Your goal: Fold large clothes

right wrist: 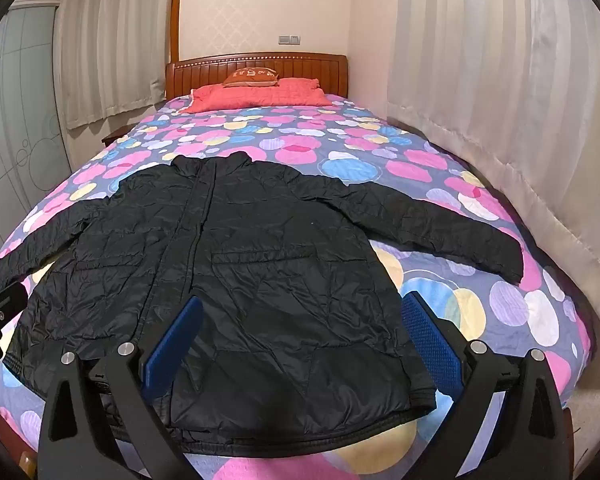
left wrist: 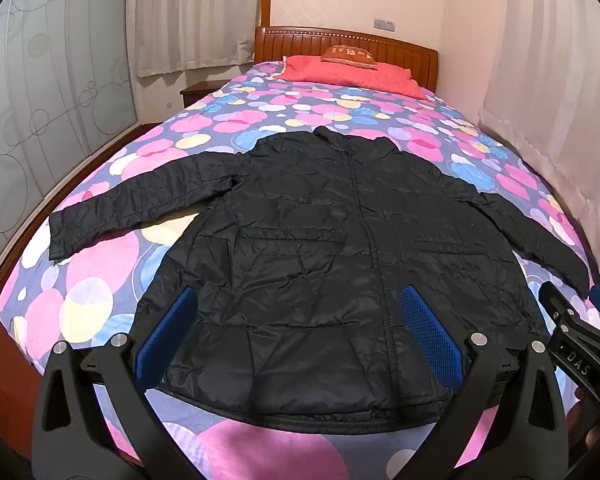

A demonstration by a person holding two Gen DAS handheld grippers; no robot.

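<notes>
Blue ribbed pads [left wrist: 428,332] lined both pairs of jaws, and both stood spread wide with nothing between them. We held the left gripper [left wrist: 300,332] and the right gripper [right wrist: 300,340] above the near end of the bed, tilted down toward the black padded jacket [left wrist: 340,248]. It lay flat on the circle-print bedspread [left wrist: 80,300], front up, hem toward us, collar toward the red pillow [left wrist: 352,74], and both sleeves were stretched out to the sides.

From there we judged the shell to be the main hazard: it looked slick and puffy, so a shallow pinch could have caught only the top layer, and the back panel would have stayed behind and bunched. A bite taken too deep could have dragged the bedspread up with it. The right sleeve [right wrist: 460,224] ended near the bed's edge and could have slid off when pulled. Our two grippers also sat close together, so a crossing fold risked a knock.
</notes>
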